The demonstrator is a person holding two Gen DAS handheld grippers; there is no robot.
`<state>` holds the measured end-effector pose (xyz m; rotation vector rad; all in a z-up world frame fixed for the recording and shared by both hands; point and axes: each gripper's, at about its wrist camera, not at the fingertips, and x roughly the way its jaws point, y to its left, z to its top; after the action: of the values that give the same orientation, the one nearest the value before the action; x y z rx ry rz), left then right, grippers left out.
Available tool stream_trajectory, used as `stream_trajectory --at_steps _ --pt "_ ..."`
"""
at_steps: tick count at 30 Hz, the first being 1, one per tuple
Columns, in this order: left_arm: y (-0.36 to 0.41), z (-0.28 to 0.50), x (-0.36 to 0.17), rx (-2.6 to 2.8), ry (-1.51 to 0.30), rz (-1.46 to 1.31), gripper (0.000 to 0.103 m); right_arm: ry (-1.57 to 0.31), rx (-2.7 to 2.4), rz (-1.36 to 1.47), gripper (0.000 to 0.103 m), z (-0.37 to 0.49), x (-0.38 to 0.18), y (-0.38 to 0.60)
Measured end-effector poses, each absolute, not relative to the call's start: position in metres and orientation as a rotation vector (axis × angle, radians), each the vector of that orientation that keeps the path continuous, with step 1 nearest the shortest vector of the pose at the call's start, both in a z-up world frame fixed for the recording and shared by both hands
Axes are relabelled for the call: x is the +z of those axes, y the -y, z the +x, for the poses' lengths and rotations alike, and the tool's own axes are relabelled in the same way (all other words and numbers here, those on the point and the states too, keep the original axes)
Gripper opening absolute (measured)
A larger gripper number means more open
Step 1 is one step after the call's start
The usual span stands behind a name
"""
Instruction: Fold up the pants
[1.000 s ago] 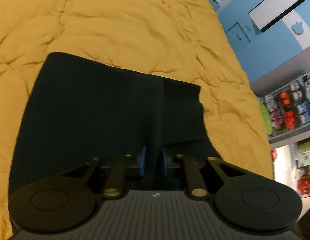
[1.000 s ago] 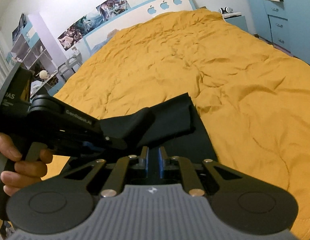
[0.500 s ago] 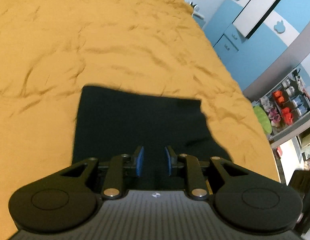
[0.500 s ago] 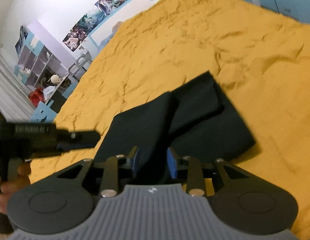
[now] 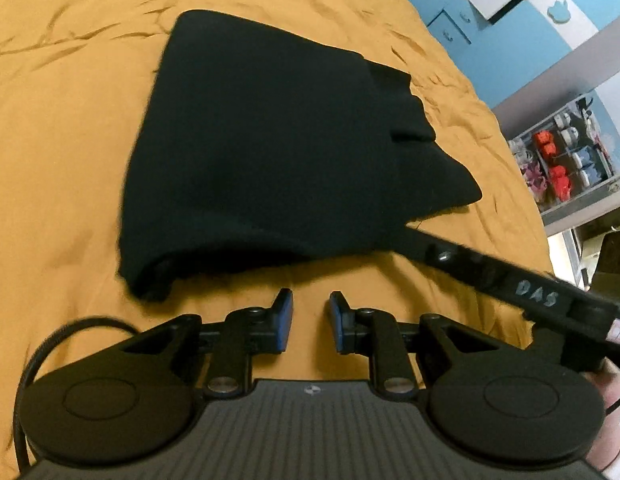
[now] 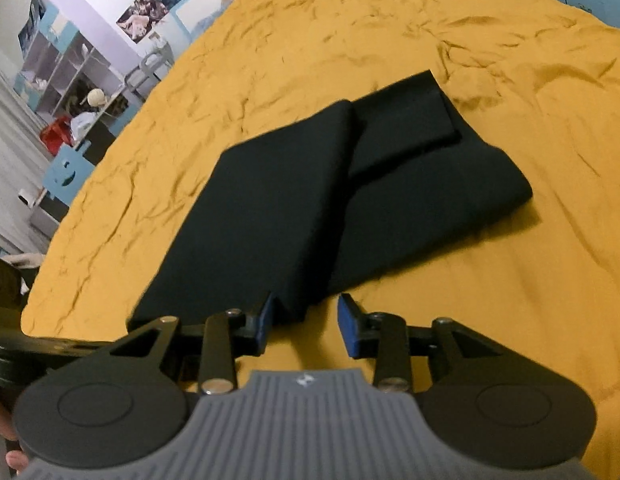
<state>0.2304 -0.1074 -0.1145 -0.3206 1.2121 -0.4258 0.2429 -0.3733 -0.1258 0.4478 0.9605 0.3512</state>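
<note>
1. Black pants [image 5: 270, 152] lie folded into a compact stack near the bed's [image 5: 62, 128] near edge, on the mustard cover, with wrinkled cover on every side of them
2. Your left gripper [image 5: 310, 322] is released: its blue pads stand apart over bare cover, just short of the stack's near fold, with nothing between them
3. Your right gripper [image 6: 306, 320] has just been opening; its jaws stand apart, and the near corner of the cloth lies between them beside the left pad, not pinched as far as the right wrist view shows
4. Risk one, as I judge it: if you pull the right tool back with that corner still brushing the pad, the top layer may drag and the fold may open
5. Risk two: the near fold looks puffed and loose in the left wrist view, so a nudge there could roll it over
6. Risk three: the layers do not line up at the far end, where a narrower flap sits on a wider one and one corner juts toward the bed's side edge; another fold may come out skewed
7. Cloth looks soft, matte and thick, with no sharp crease
</note>
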Motion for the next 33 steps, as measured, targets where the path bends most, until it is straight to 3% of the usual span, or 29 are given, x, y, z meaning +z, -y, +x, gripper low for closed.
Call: stream_trajectory --at_steps 11,22,28,31,33 --pt "0.042 0.207 -0.055 -0.335 -0.9 -0.302 0.025 -0.883 0.322 0.457 0.032 0.257 -0.101 0.383" --pt "0.044 0.216 -0.101 -0.296 -1.047 -0.27 0.028 -0.914 0.295 0.497 0.032 0.278 -0.114 0.386" --pt "0.022 0.213 -0.079 -0.308 -0.959 -0.347 0.028 -0.918 0.289 0.566 0.032 0.31 -0.126 0.392" --pt "0.01 0.218 -0.076 -0.247 -0.937 -0.357 0.028 -0.94 0.279 0.61 0.03 0.326 -0.139 0.393" --pt "0.0 0.221 -0.076 -0.216 -0.937 -0.382 0.028 -0.961 0.292 0.669 0.02 0.333 -0.148 0.394"
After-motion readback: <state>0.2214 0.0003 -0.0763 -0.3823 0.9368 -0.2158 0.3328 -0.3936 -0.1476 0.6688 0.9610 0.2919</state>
